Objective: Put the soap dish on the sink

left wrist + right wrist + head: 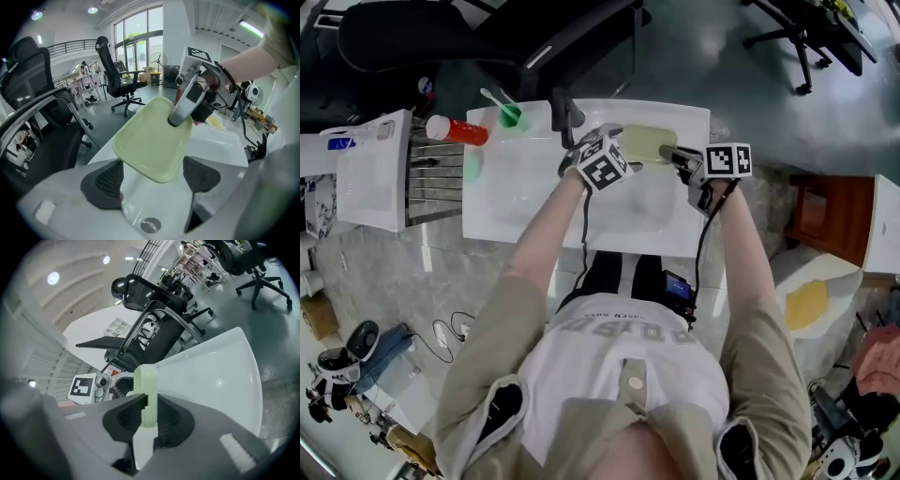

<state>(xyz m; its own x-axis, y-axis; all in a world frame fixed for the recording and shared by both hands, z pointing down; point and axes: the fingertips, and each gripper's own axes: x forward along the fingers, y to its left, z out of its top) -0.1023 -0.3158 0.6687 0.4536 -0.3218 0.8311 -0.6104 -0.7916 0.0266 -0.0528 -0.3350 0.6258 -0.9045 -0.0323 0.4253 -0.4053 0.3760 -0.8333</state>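
Right gripper (pixel 672 153) pinches the soap dish (pixel 645 142) over the sink (pixel 675 239), upper centre; left gripper (pixel 628 161) gapes, holding nothing. Next, the dish probably needs lowering onto the rim.

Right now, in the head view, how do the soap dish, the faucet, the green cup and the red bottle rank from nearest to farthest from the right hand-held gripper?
1. The soap dish, clamped in the right hand-held gripper.
2. The faucet, left of the dish.
3. The green cup, further left.
4. The red bottle, leftmost.
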